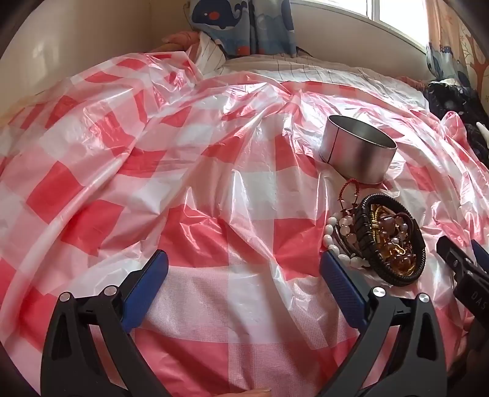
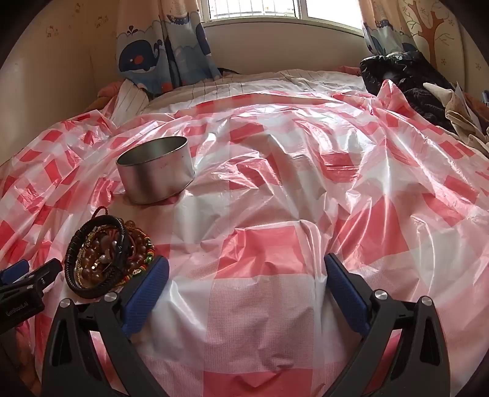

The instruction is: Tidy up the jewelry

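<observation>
A pile of bracelets (image 1: 382, 235), black braided bands with amber, pink and white beads, lies on the red-and-white checked plastic sheet (image 1: 214, 183). A round metal tin (image 1: 357, 149) stands open just beyond the pile. My left gripper (image 1: 244, 259) is open and empty, its right finger beside the pile's white beads. In the right wrist view the pile (image 2: 104, 253) is at the lower left and the tin (image 2: 156, 169) behind it. My right gripper (image 2: 246, 265) is open and empty, its left finger next to the pile. Each gripper shows at the edge of the other's view.
The sheet covers a bed and is heavily wrinkled. Whale-print curtains (image 2: 159, 52) and a window (image 2: 275, 12) are at the back. Dark clothing (image 2: 406, 82) lies at the far right of the bed. A wall runs along the left side.
</observation>
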The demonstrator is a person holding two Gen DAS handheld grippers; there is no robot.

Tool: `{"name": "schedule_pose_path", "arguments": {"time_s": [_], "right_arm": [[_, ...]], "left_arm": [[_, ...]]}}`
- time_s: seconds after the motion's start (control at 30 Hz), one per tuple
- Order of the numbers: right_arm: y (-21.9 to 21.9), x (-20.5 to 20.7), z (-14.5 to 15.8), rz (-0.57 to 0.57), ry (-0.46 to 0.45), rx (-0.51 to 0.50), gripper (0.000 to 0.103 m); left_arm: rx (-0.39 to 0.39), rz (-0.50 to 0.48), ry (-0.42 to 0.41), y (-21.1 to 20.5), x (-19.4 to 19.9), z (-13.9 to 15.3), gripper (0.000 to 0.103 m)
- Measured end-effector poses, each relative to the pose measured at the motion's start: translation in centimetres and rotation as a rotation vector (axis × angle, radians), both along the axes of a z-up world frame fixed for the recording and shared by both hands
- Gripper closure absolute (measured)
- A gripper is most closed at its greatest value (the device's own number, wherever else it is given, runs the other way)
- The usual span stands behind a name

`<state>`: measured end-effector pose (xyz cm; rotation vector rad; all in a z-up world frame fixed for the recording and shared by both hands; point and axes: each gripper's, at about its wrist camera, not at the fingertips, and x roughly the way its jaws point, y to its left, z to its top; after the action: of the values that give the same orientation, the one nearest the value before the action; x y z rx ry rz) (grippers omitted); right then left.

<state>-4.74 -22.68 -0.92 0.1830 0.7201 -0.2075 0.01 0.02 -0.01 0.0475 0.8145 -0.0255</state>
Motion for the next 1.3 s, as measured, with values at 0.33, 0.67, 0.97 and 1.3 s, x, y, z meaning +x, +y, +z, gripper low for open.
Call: {"name": "schedule_pose_path", "arguments": {"time_s": [0.33, 0.67, 0.97, 1.3], "right_arm": [[0.0, 0.1, 0.0, 0.000, 0.001, -0.002, 0.007], [0.0, 0.1, 0.0, 0.000, 0.001, -0.002, 0.007], [0.1, 0.1, -0.1, 0.000, 0.001, -0.003, 0.007], [0.1, 0.1, 0.0, 0.000, 0.001, -0.004, 0.007]], "left_arm": [[-0.012, 0.006, 0.035, 0.0, 0.5, -0.8, 0.007], [-0.009, 0.010, 0.034, 0.0, 0.5, -1.0, 0.007], [-0.013, 0.013, 0.044, 0.2, 0.4, -1.2, 0.007], [0.005, 0.016, 0.049, 0.0, 0.6, -1.4, 0.007]]}}
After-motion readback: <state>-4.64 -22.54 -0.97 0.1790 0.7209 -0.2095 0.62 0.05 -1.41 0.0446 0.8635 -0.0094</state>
